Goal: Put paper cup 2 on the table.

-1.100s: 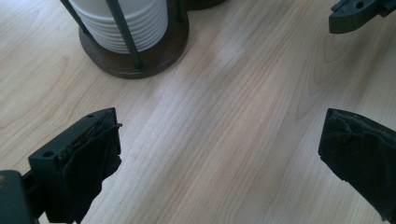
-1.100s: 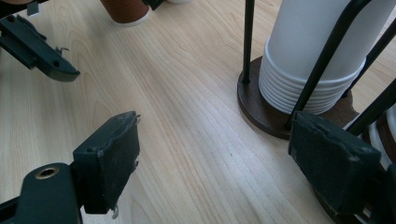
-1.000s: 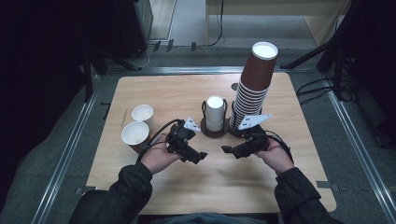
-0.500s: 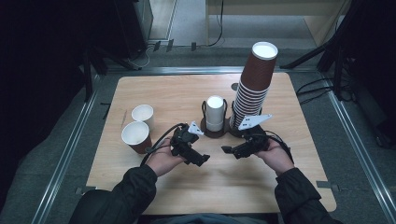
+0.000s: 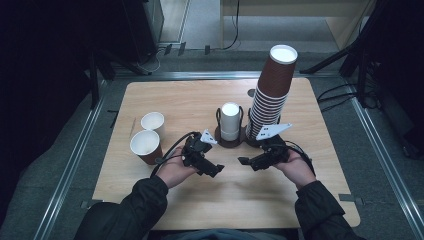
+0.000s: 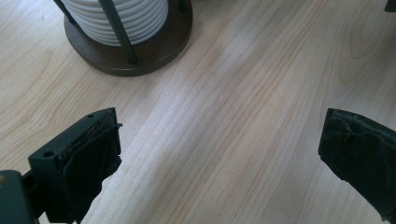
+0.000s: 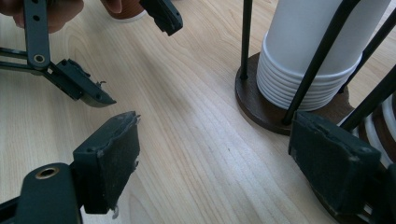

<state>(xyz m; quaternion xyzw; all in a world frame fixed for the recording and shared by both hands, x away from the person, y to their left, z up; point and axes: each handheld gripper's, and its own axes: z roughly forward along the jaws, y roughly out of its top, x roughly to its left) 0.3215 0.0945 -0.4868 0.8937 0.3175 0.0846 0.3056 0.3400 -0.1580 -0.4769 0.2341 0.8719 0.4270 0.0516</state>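
Observation:
Both hands hold their grippers low over the wooden table (image 5: 200, 102), in front of a dark wooden holder (image 5: 220, 136) with a stack of upside-down white cups (image 5: 230, 120). My left gripper (image 5: 214, 170) points right, and its jaws stand wide apart with nothing between them (image 6: 219, 158); the holder's base (image 6: 140, 56) lies just ahead of it. My right gripper (image 5: 246, 161) points left and is open and empty too (image 7: 215, 163). Its view has the white cups (image 7: 313, 51) at the right and the left gripper (image 7: 70, 79) at the upper left.
A tall leaning stack of brown paper cups (image 5: 272, 92) rises right of the holder, close behind the right hand. Two upright cups stand at the left: a brown one (image 5: 146, 146) and a white one (image 5: 152, 121). Metal rails frame the table.
The left hand has edged slightly right, toward the table's middle. The right gripper has barely moved. Both stay open.

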